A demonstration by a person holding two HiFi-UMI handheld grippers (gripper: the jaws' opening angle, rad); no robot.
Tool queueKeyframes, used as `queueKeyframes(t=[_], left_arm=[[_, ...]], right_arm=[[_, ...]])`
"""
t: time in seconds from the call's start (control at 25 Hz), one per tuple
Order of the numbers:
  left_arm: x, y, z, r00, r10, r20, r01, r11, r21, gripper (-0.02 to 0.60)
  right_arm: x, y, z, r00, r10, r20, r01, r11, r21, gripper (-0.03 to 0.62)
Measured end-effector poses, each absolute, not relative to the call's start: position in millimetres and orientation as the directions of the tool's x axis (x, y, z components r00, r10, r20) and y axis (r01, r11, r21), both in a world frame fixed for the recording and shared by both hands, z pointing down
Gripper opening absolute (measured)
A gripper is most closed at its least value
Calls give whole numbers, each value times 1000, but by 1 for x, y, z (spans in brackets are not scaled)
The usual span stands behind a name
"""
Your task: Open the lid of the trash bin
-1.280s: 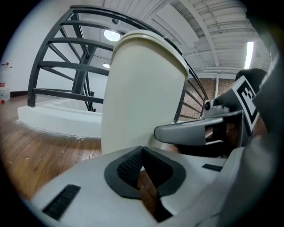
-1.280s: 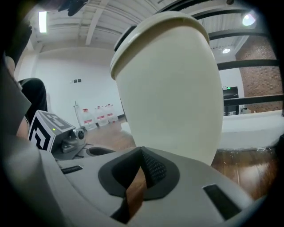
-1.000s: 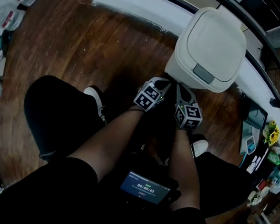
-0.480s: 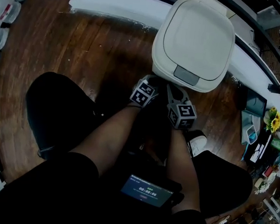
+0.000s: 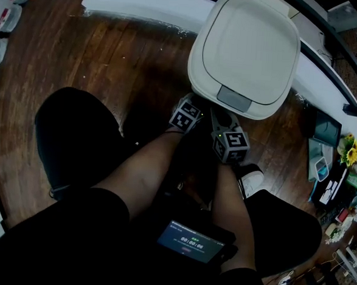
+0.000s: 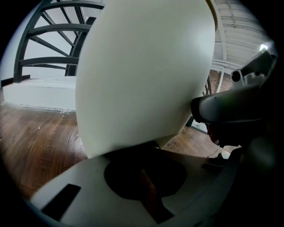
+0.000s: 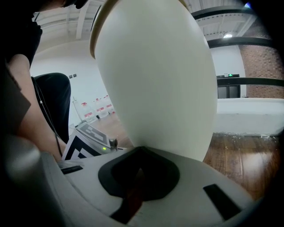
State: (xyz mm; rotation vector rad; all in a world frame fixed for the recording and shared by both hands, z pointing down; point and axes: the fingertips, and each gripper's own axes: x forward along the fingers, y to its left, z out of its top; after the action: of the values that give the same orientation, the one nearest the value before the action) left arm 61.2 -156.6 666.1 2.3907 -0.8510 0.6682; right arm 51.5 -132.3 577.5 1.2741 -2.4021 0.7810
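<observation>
A white trash bin (image 5: 246, 49) stands on the wood floor with its lid down; a grey latch (image 5: 233, 99) sits at the lid's front edge. My left gripper (image 5: 195, 103) and right gripper (image 5: 220, 119) sit side by side low against the bin's front, their tips tucked under the lid's overhang. In the left gripper view the bin's wall (image 6: 142, 75) fills the frame right above the left gripper (image 6: 148, 177). The right gripper view shows the same wall (image 7: 155, 75) above the right gripper (image 7: 135, 179). Both pairs of jaws lie together with only a thin slit between them, holding nothing.
A white curved ledge (image 5: 145, 11) with a dark railing runs behind the bin. The person's legs, shoes and a lit screen (image 5: 190, 240) fill the near side. A shelf with small items and yellow flowers (image 5: 350, 154) stands at the right. Boxes (image 5: 8, 11) lie far left.
Both grippers have crept forward to the bin's front and now sit under the lid's edge. The head view has shifted, so the bin appears further left. The lid stays down.
</observation>
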Motion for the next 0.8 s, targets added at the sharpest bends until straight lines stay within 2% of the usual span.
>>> queueKeyframes(t=[0.8], left_arm=[[68, -165, 687, 646, -418, 639, -707, -643, 294, 37]], right_arm=[[75, -130, 594, -512, -661, 550, -859, 392, -328, 26]])
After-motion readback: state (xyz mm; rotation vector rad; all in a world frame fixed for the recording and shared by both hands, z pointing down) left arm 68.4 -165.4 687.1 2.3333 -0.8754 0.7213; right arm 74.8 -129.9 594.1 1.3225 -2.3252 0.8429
